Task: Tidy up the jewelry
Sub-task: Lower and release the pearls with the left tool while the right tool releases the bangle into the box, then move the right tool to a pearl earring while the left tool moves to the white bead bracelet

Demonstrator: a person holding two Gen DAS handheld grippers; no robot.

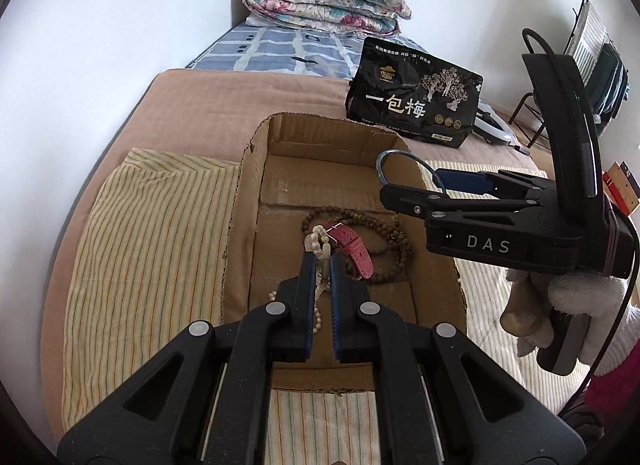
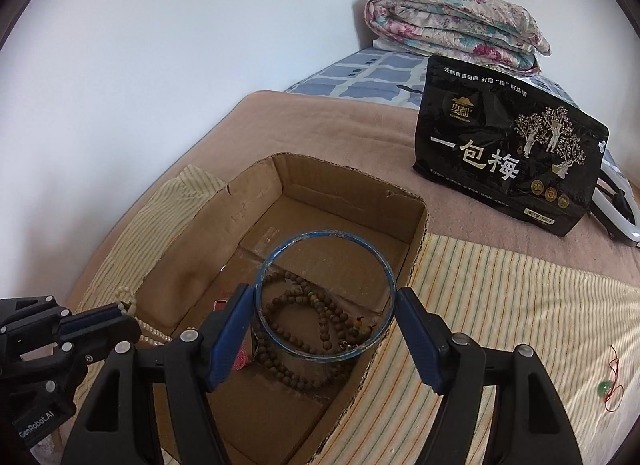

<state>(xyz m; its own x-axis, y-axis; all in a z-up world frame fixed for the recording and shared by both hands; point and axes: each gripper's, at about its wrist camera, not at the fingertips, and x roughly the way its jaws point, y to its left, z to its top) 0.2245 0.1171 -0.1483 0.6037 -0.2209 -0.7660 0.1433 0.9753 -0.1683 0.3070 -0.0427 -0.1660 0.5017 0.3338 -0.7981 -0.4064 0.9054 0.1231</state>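
Two claws hang over the cardboard box (image 2: 224, 225) on the bed. The left claw (image 1: 322, 265) is clamped on a pale bead string (image 1: 316, 239); the right claw (image 2: 325, 307) grips one blue bangle (image 2: 325, 293) by its sides. Best is to lower each until it is near the floor of the box, then let go, beside the one brown bead necklace (image 2: 304, 317) and the one pink strap (image 1: 352, 247). One green pendant (image 2: 605, 387) waits outside on the striped cloth (image 2: 500, 305).
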